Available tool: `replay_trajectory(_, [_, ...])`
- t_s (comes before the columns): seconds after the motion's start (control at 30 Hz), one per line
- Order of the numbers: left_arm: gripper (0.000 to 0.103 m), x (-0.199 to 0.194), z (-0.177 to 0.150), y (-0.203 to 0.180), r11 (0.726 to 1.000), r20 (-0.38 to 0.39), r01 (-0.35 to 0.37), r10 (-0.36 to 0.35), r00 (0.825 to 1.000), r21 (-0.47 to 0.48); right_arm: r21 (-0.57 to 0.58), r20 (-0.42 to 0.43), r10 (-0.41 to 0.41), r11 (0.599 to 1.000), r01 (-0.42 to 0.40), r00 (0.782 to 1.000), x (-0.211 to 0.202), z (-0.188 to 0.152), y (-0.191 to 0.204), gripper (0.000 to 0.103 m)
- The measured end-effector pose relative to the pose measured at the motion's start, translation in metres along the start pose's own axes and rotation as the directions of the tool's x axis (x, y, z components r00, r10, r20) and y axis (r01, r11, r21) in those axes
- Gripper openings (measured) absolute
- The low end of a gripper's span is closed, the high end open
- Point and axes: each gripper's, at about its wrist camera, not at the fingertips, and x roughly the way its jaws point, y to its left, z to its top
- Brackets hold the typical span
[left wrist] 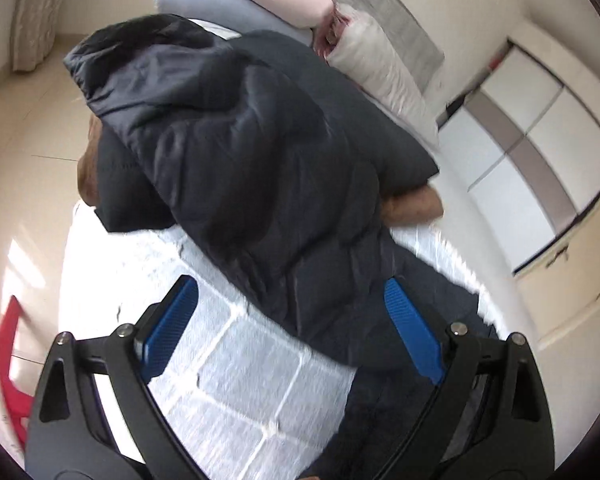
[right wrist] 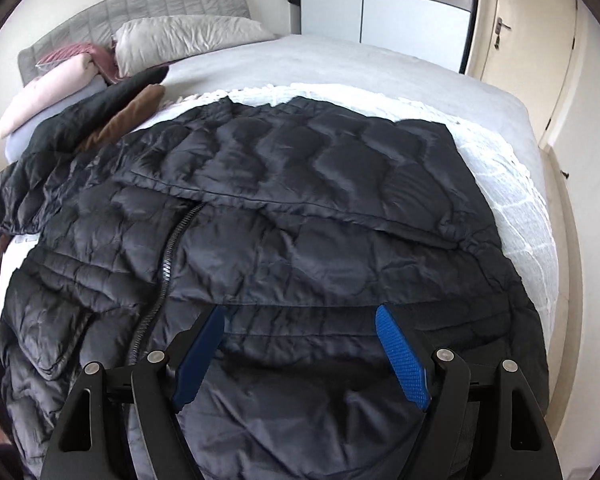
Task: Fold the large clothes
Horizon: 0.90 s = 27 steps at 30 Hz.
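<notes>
Right wrist view: my right gripper hangs open over the black coat; left gripper open too. I think I'm mid-fold; next, pinch the hem between the jaws.

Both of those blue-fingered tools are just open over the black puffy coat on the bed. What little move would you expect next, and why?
Probably the right tool dips and closes on the black puffer jacket at the edge right under it. Its fingers are spread wide with nothing between them, and the jacket lies mostly flat with one sleeve already folded across. The left tool is open too, so neither holds cloth yet.
</notes>
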Motion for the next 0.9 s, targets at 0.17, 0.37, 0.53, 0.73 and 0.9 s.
replay_trajectory(0.17, [0.047, -0.002, 0.007, -0.003, 0.999, 0.07, 0.029, -0.031, 0.997, 0.028, 0.03, -0.003, 0.055, 0.998, -0.054, 0.999, 0.004, 0.004, 0.008, 0.079])
replay_trajectory(0.37, [0.0, -0.003, 0.002, -0.017, 0.995, 0.067, 0.06, -0.065, 0.996, 0.078, 0.032, -0.006, 0.06, 0.998, -0.06, 0.998, 0.004, 0.003, 0.011, 0.079])
replay_trajectory(0.53, [0.0, -0.03, -0.008, -0.065, 0.962, 0.125, 0.145, -0.177, 0.976, 0.231, 0.051, 0.004, 0.079, 0.996, -0.079, 0.997, 0.0, 0.004, 0.008, 0.079])
replay_trajectory(0.73, [0.0, -0.037, -0.045, -0.13, 0.872, 0.003, 0.307, -0.333, 0.943, 0.382, 0.066, 0.014, 0.087, 0.994, -0.088, 0.996, -0.006, 0.004, 0.003, 0.079])
replay_trajectory(0.9, [0.02, -0.039, -0.068, -0.155, 0.886, -0.007, 0.18, -0.195, 0.981, 0.426, 0.084, 0.015, 0.098, 0.992, -0.099, 0.995, -0.007, 0.003, -0.001, 0.079])
